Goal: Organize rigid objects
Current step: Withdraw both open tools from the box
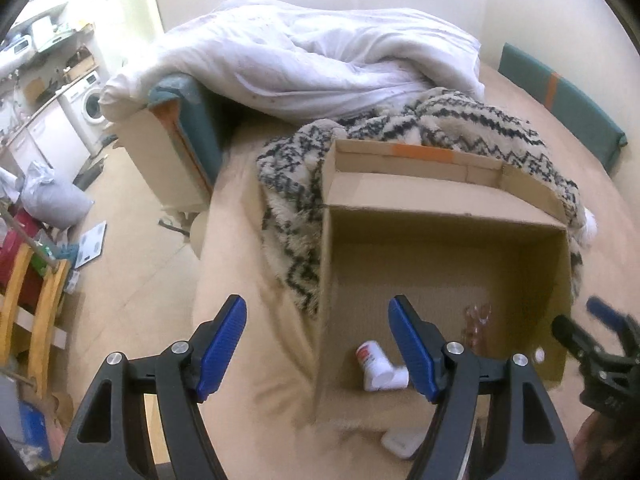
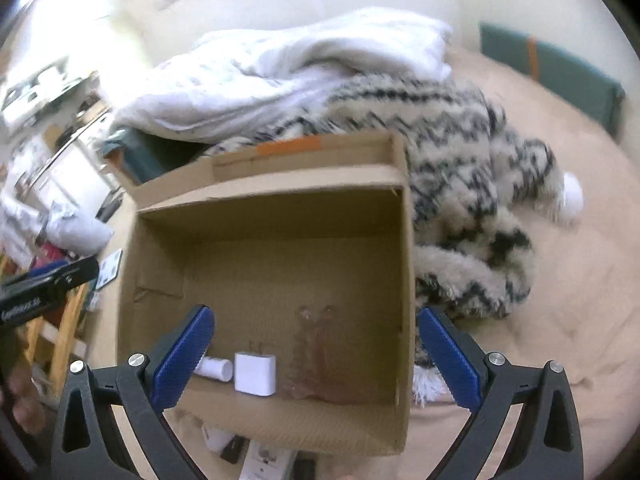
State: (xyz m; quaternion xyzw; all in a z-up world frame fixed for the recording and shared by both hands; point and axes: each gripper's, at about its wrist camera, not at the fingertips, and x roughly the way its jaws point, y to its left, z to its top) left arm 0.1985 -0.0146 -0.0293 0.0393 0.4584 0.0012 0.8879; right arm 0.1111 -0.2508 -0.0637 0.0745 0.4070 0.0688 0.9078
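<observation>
Both grippers empty, jaws spread: left gripper (image 1: 318, 346), right gripper (image 2: 316, 354), above the cardboard box (image 2: 406, 280). Inside the box: white bottle (image 1: 376, 366), white charger (image 2: 256, 374), clear glass item (image 2: 316, 356). Between picks; next probably grab items (image 2: 256, 458) lying just outside the box's near wall.

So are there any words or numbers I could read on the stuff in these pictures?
None can be read for sure.
White bottle in the cardboard box: red label, too blurred to read.
Left gripper, seen from the right wrist: white lettering on its black side, too blurred to read.
White packet in front of the box: small print, too small to read.
White charger: no text showing.
</observation>
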